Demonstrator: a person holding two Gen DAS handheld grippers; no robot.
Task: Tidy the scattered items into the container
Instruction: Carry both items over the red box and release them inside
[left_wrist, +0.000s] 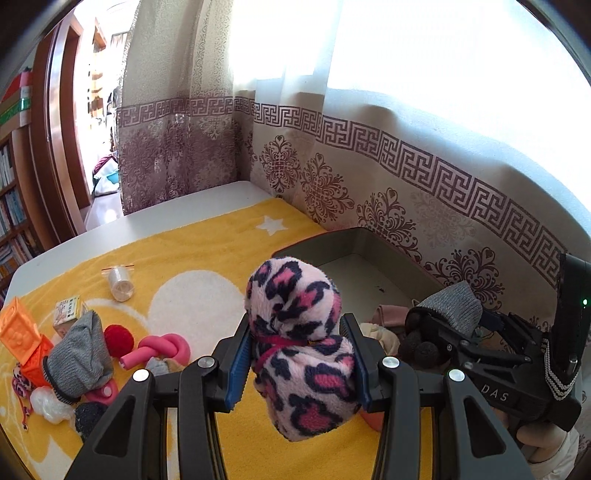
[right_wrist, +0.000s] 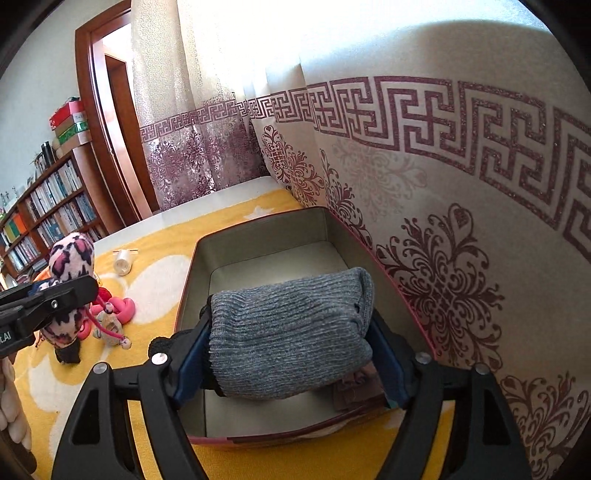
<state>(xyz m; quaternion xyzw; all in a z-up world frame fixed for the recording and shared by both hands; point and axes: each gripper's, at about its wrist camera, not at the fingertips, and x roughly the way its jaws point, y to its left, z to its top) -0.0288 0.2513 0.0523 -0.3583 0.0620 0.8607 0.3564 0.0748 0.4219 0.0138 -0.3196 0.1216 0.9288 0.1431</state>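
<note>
Now right gripper (right_wrist: 286, 365) over box (right_wrist: 266, 225), jaws spread, grey sock (right_wrist: 291, 332) crosswise between; left gripper (left_wrist: 297, 363) pinching leopard sock (left_wrist: 299, 332), left of box.

A sunlit room corner behind a table (left_wrist: 155, 218) draped in a yellow towel (left_wrist: 207, 247).

The towel, yellow with white patches and a white star (left_wrist: 272, 224), covers most of the white table and leaves a bare strip at the far edge. A cream curtain (right_wrist: 461, 206) with a dark red key-pattern band and flower medallions hangs right behind the table, bright with daylight in its upper part. Left of the curtain stands a brown wooden door frame (right_wrist: 96, 122), open to another room. Further left of the curtain is a wooden bookshelf (right_wrist: 44, 210) packed with books, and coloured boxes (right_wrist: 72, 123) are stacked on its top.
</note>
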